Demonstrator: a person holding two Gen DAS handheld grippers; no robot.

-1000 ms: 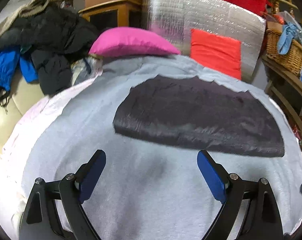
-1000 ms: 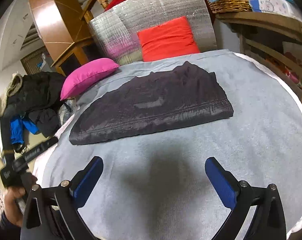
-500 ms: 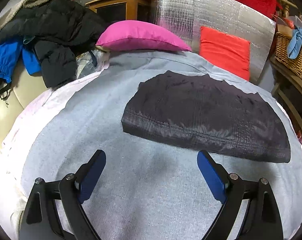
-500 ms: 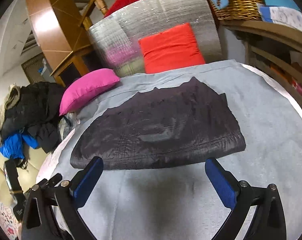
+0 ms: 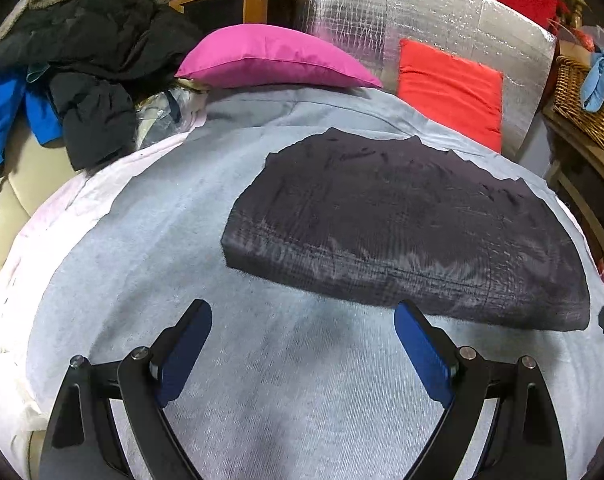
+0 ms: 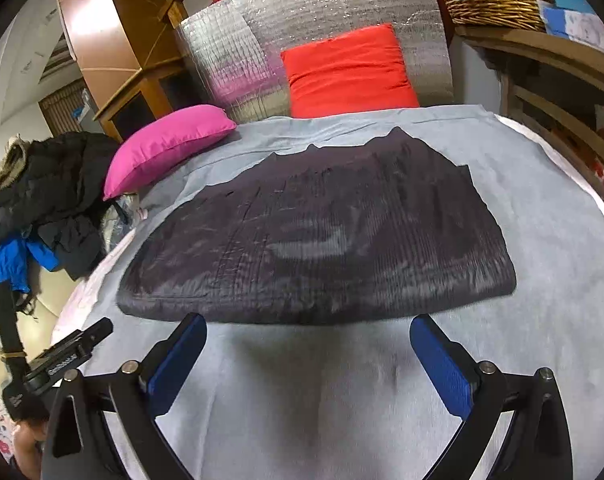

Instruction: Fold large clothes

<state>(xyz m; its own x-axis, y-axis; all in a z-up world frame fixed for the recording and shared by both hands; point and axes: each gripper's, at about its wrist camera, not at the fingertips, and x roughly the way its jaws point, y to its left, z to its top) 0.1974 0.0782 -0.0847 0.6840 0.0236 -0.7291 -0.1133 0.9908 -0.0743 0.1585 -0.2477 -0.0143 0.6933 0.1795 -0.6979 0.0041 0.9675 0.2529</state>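
Both grippers empty, jaws wide. Left gripper [image 5: 304, 344] and right gripper [image 6: 308, 346] hover just short of dark garment [image 5: 402, 232], lying folded flat on grey sheet [image 5: 302, 400] ahead. Risks: pads snag sheet along with hem; slick fabric slips, layers slide apart; uneven lift skews fold.

- A dark charcoal garment [image 5: 406, 232] lies flat on a pale grey cover, folded into a wide, roughly rectangular block.
- Its fabric is thin and faintly shiny, with fine wrinkles and stitched seam lines running across it.
- The near long edge is a straight, slightly thick fold with a seam running along it.
- The far edge is uneven, with small peaks of cloth sticking out.
- In the right wrist view the garment [image 6: 322, 236] spans most of the cover's width, its right end squared off and its left end tapering lower.
- Nothing rests on it.
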